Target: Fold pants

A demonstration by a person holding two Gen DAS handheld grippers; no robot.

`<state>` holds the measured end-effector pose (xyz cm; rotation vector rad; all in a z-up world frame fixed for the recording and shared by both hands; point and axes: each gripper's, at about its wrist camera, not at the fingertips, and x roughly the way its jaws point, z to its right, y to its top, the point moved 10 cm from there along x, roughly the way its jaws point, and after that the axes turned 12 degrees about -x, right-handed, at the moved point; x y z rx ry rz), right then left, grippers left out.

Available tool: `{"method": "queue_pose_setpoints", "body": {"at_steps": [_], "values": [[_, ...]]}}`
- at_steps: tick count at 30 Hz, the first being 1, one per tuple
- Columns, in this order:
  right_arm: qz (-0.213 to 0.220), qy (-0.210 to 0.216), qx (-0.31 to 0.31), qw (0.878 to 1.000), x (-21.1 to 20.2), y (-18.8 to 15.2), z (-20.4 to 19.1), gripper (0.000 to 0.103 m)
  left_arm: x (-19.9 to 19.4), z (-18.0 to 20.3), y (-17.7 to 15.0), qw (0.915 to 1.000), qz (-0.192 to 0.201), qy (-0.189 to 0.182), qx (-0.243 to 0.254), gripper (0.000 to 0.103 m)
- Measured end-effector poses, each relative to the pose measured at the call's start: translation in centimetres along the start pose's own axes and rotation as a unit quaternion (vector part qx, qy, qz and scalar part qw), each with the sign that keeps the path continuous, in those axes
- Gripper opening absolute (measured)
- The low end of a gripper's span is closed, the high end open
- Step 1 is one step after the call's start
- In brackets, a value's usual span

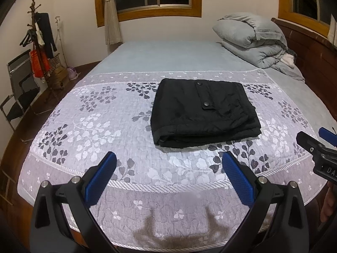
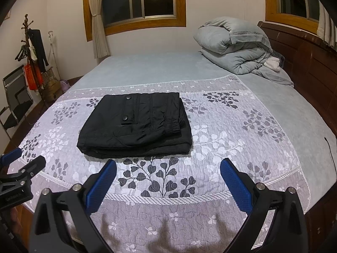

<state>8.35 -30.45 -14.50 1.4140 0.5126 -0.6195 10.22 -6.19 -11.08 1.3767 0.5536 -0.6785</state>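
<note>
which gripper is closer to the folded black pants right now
Roughly level, the right perhaps slightly nearer. The left gripper hangs open just short of the pants' near edge; the right gripper hangs open short of it, toward their right corner.

You see the black, slightly shiny fabric pants (image 1: 205, 112) folded into a compact, roughly square bundle of several layers, lying flat on the leaf-patterned quilt. A flap with two dark snap buttons faces up on the top layer. From the right wrist view, the gathered elastic waistband shows at the bundle's right edge.
</note>
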Motion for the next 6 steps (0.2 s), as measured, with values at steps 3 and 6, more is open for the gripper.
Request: {"method": "queue_pose_setpoints", "body": {"at_steps": [3, 6], "values": [[-0.001, 0.001, 0.002, 1.000, 0.08, -0.05, 0.03, 0.099, 0.06, 0.08, -0.03, 0.9999, -0.007, -0.007, -0.006, 0.100], [-0.002, 0.000, 0.004, 1.000, 0.17, -0.21, 0.08, 0.099, -0.07, 0.22, 0.07, 1.0000, -0.003, -0.008, -0.004, 0.100]]}}
